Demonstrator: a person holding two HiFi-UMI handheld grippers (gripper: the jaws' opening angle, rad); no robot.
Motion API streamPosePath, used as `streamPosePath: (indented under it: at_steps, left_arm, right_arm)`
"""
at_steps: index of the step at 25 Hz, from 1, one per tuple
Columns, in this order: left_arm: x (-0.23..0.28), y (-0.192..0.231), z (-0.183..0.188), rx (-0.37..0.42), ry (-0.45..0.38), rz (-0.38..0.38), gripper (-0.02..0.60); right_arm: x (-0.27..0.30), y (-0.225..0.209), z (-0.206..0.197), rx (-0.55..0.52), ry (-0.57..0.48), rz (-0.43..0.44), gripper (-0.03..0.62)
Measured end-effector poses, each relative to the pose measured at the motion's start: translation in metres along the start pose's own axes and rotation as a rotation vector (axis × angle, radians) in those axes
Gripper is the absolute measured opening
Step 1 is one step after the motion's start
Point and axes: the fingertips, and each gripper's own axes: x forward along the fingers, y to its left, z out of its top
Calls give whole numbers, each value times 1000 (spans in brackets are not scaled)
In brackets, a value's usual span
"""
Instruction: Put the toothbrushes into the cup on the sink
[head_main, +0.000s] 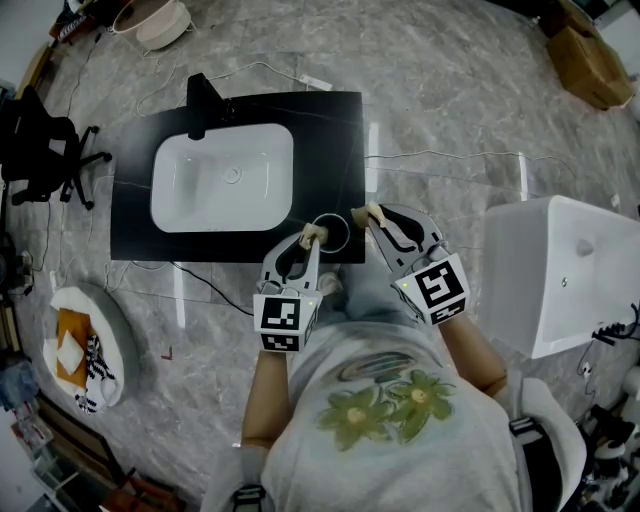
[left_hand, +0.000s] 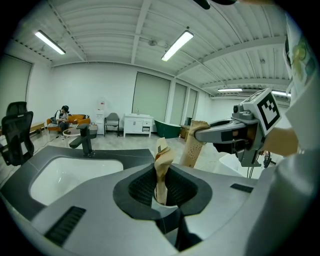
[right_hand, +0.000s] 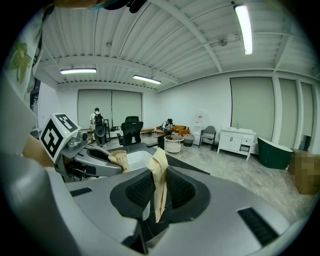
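At the lower right edge of the black table (head_main: 335, 130), just below centre frame in the head view, a clear round cup (head_main: 347, 238) stands apparently empty, with both toothbrushes held close at either side of its rim. Neither is in yet, so the task looks to be at its delivery stage, with two drops left to make.

The left tool (head_main: 311, 237) has its ribbed dark pads closed narrowly on one toothbrush (left_hand: 162, 170), a slim stick in creased tan paper standing upright between the jaws. The right tool (head_main: 374, 214) is clamped the same way on the second toothbrush (right_hand: 159, 185), whose pale wrapper pokes up above the pads and hangs below them. Both wrappers look soft and crumpled, likely to catch on the rim if lowered at a slant.

To the upper left of the cup, a glossy white rounded-rectangle basin (head_main: 222, 180) is sunk into the matte tabletop, a squared black faucet (head_main: 203, 103) at its far edge. Grey veined marble-look floor (head_main: 450, 90) surrounds the stand.
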Motion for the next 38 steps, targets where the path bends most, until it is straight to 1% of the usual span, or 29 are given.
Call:
streamPosePath:
  at_steps: [23, 28, 38]
  left_arm:
    - [27, 5, -23, -15, 62, -13, 61]
    - [29, 8, -25, -17, 62, -16, 61]
    - [30, 10, -27, 26, 58, 0, 61]
  right_arm:
    - [7, -10, -5, 7, 16, -8, 81]
    - [12, -9, -4, 4, 21, -5, 81]
    - [12, -8, -4, -1, 23, 3, 81]
